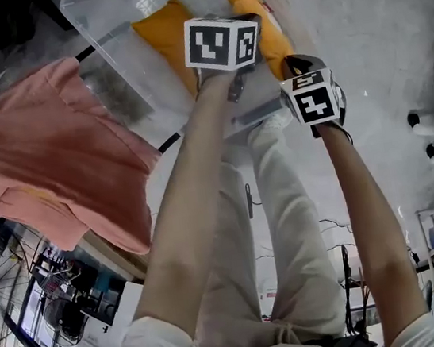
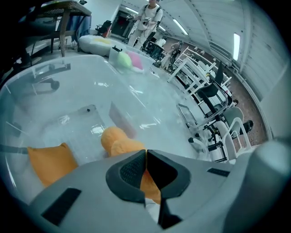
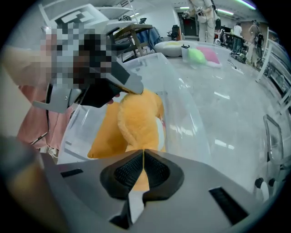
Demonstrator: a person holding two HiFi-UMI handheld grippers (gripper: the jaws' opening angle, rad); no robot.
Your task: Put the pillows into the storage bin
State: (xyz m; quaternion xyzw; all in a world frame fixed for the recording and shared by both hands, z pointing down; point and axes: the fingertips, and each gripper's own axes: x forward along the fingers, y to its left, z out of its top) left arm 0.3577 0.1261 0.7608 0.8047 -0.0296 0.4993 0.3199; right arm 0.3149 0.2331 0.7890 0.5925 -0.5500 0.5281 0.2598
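Two grippers pinch one orange pillow [image 3: 136,120]: the left gripper [image 2: 145,154] and the right gripper [image 3: 142,154] each have their jaws closed tight on its fabric. The pillow sits within the walls of the clear storage bin [image 3: 186,109]. A pink cloth [image 1: 46,153] lies just beside the bin.

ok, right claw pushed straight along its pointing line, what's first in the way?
The orange pillow the right claw grips; past it probably the floor of the bin, though depth is unclear.
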